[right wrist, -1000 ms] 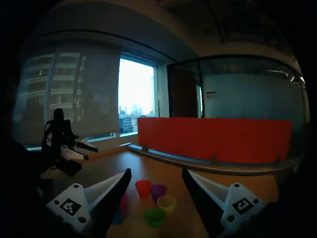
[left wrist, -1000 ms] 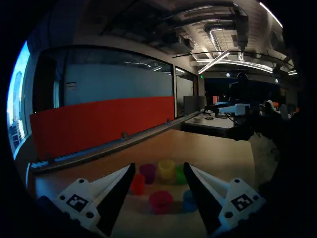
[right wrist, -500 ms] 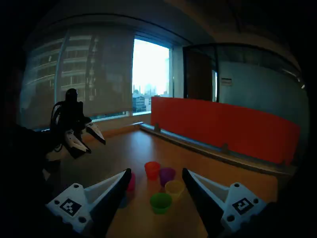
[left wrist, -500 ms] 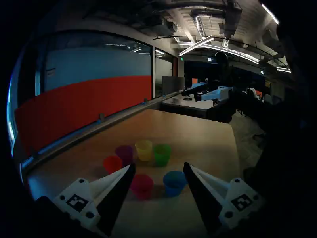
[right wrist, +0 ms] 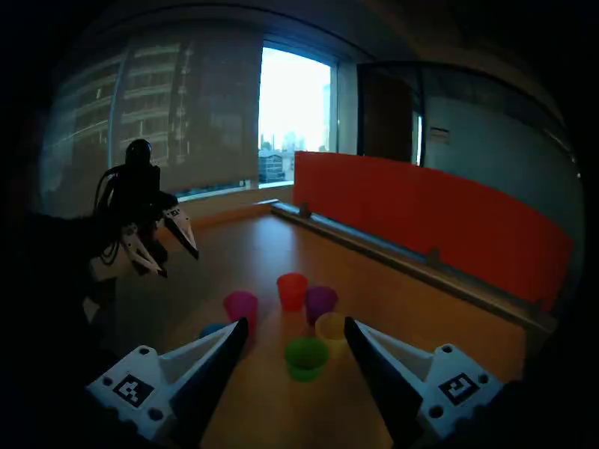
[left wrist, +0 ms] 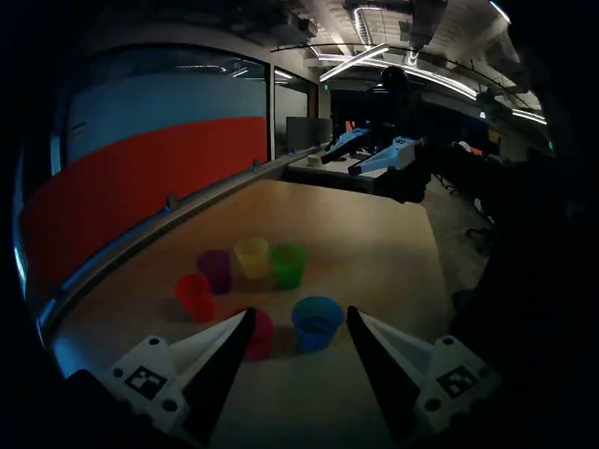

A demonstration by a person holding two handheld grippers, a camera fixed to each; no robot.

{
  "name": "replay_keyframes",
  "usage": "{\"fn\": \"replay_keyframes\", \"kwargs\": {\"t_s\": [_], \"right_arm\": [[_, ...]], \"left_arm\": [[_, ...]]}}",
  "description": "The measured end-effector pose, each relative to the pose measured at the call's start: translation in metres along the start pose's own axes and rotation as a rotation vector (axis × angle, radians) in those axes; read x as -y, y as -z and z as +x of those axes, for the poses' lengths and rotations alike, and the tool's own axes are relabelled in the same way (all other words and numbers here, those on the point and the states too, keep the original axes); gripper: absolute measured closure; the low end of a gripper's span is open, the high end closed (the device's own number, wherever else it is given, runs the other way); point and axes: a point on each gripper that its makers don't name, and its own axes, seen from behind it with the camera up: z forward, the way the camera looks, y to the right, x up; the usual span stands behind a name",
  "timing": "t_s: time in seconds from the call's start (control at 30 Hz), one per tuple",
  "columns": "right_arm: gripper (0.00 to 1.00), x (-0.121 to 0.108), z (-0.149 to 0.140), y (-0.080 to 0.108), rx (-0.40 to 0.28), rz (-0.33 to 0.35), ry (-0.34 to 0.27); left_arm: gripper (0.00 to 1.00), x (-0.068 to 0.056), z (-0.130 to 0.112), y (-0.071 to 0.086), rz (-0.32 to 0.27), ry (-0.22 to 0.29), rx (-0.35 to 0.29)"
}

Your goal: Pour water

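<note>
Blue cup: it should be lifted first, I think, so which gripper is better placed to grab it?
Left, likely: the blue cup sits just ahead between the open left gripper's fingers, while the right gripper faces the green cup.

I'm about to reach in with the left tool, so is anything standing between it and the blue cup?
Nothing visible does. The blue cup stands straight ahead of the open left tool, in line with the gap between its fingers. The pink cup stands close beside it, partly behind one finger, and might get nudged.

The cups (left wrist: 288, 263) look like translucent plastic, and the table (left wrist: 359, 224) is smooth, matt wood.
</note>
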Motion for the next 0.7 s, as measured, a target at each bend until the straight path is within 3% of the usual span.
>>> {"fn": "replay_keyframes", "kwargs": {"t_s": [0.37,0.7], "right_arm": [[0.01,-0.002,-0.015,-0.008,0.031,0.005,0.007],[0.01,-0.003,-0.031,-0.014,0.057,0.019,0.004]], "left_arm": [[0.10,-0.016,-0.033,-0.024,-0.036,-0.045,0.092],[0.10,-0.021,-0.051,-0.049,-0.057,-0.073,0.168]]}}
